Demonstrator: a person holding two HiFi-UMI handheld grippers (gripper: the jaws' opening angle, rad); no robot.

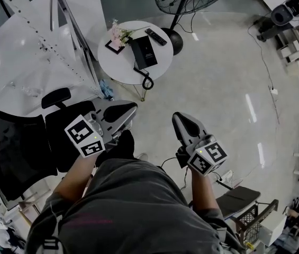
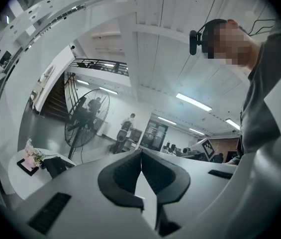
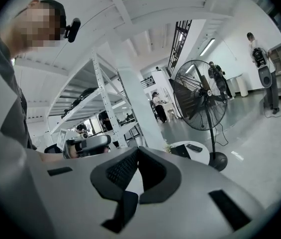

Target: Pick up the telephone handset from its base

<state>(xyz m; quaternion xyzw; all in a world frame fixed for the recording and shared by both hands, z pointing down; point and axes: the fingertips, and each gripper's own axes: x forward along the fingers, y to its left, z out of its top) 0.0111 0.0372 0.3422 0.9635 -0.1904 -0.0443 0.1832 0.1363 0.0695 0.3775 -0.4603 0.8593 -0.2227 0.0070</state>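
A black telephone (image 1: 144, 52) lies on a small round white table (image 1: 112, 65) ahead of me, its coiled cord (image 1: 147, 81) hanging over the near edge. I cannot tell the handset apart from the base at this distance. My left gripper (image 1: 131, 109) and right gripper (image 1: 176, 117) are held close to my body, well short of the table, both pointing toward it. Each is shut with nothing between the jaws. In the left gripper view the jaws (image 2: 140, 153) meet, with the telephone (image 2: 55, 166) far off at the left. The right gripper (image 3: 138, 151) sees the telephone (image 3: 181, 151) on the table (image 3: 202, 157).
On the table also lie a remote (image 1: 155, 36) and a small frame with pink flowers (image 1: 118, 37). A large standing fan (image 1: 178, 4) stands just behind the table. A black office chair (image 1: 17, 142) is at my left, white shelving (image 1: 27, 46) beyond it. Cables run across the floor (image 1: 218, 89).
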